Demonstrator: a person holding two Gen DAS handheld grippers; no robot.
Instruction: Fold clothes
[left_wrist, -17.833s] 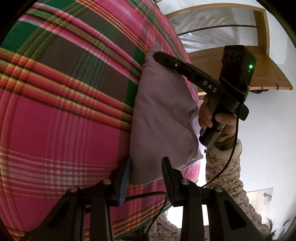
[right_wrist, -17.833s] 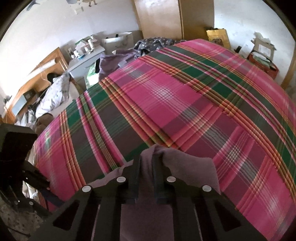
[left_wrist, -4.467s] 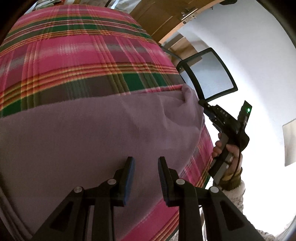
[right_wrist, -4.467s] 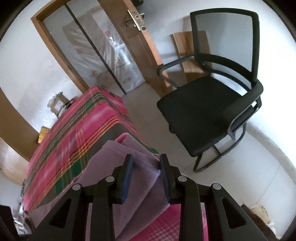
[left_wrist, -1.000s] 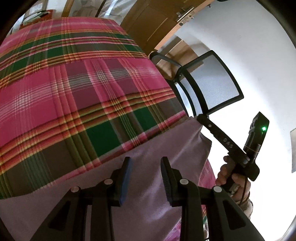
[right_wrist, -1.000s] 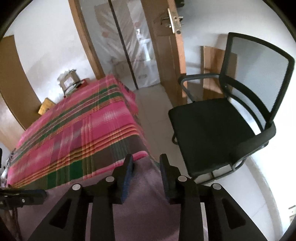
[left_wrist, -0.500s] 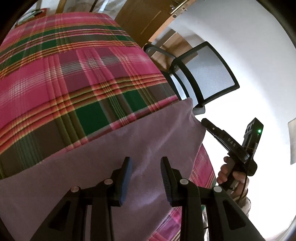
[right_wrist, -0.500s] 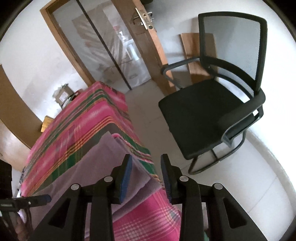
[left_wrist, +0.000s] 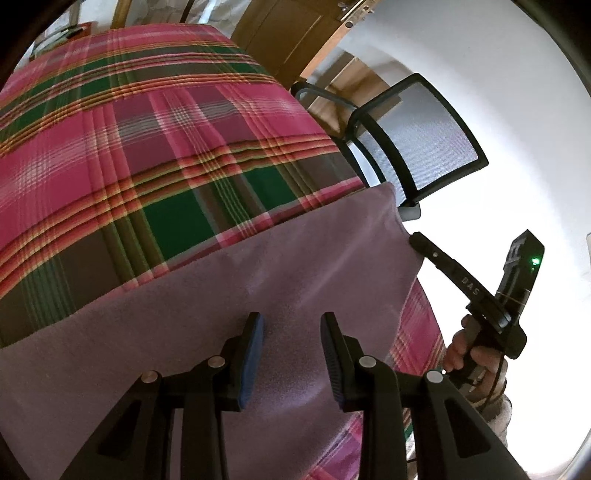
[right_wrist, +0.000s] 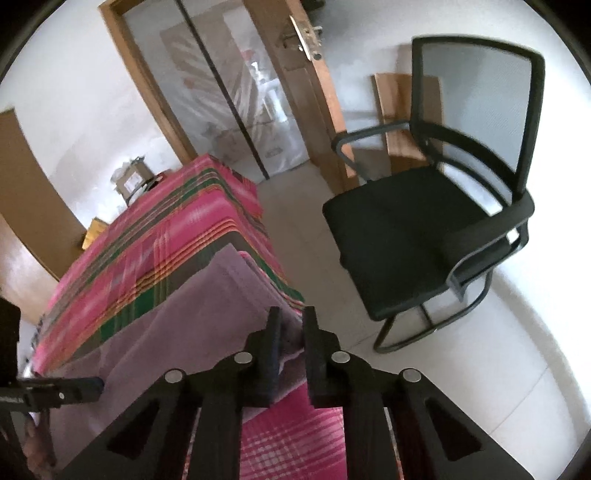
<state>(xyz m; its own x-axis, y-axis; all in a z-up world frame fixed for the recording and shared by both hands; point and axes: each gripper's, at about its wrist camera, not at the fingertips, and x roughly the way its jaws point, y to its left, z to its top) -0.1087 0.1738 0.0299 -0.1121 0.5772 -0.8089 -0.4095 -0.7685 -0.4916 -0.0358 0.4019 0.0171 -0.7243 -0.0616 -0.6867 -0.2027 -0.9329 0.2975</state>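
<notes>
Right tongs (right_wrist: 290, 334): jaws have just been closing, and the cloth's (left_wrist: 229, 317) edge is lying between them. They are now standing nearly together, pinching the mauve cloth at the corner that is hanging over the bed's (left_wrist: 155, 122) end, by the chair (right_wrist: 436, 221). The left-wrist view is showing the same tongs meeting the cloth at that corner, so the grip is looking real, though how many layers are being caught I cannot tell.

Left tongs (left_wrist: 291, 354): jaws are standing about half apart, hovering over the middle of the cloth. Nothing is being held; cloth is showing between the pads (left_wrist: 251, 354) but they are not pressing on it.

Cloth: it is lying flat on the plaid bedspread, along the bed's near edge and reaching to the end by the chair. Its far edge is running straight across the plaid. At the right corner, layered edges are stepping one behind another, so it seems to be doubled at least once already.

Progress, as a judgement: partway. The piece is spread, smooth and seemingly folded once or more, but it is too broad to count as a finished bundle. What is left is probably a further fold: the left tongs taking a matching hold, both carrying that side over, then squaring the edges.

Risk: a one-corner pull may be dragging the layers out of line.

Beyond: the door (right_wrist: 295, 92) is standing open past the bed's end.
</notes>
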